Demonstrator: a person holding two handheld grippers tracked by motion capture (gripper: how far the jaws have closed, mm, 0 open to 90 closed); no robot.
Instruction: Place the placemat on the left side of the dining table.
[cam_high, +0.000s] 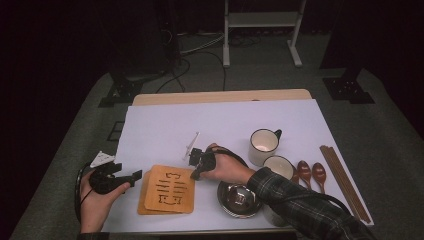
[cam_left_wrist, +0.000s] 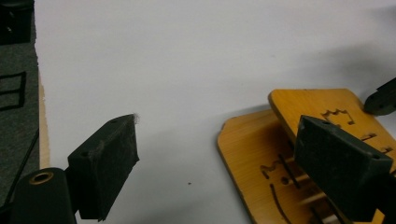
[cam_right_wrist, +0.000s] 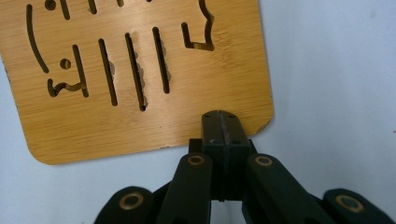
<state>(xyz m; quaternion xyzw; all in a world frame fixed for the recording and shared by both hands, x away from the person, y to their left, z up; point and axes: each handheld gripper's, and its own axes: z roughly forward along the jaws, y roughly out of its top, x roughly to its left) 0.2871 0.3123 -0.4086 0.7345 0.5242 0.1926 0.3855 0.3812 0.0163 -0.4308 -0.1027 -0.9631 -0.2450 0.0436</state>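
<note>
Two bamboo boards with cut-out patterns lie stacked and offset on the white sheet (cam_high: 225, 120). The top board (cam_high: 170, 189) (cam_left_wrist: 322, 100) (cam_right_wrist: 140, 70) covers most of the lower board (cam_high: 141, 201) (cam_left_wrist: 247, 149). My left gripper (cam_high: 136, 176) (cam_left_wrist: 219, 140) hovers at the boards' left edge, open, with nothing pressed between its pads. My right gripper (cam_high: 195, 175) (cam_right_wrist: 222, 122) is shut, jaws together, its tips over the top board's right edge; I cannot tell if they touch it. One of its tips shows in the left gripper view (cam_left_wrist: 383, 98).
Right of the boards stand a steel bowl (cam_high: 240, 199) and two cream mugs (cam_high: 262, 145) (cam_high: 280, 167). Two wooden spoons (cam_high: 304, 170) and chopsticks (cam_high: 345, 182) lie farther right. A small pale object (cam_high: 191, 145) lies behind the right hand.
</note>
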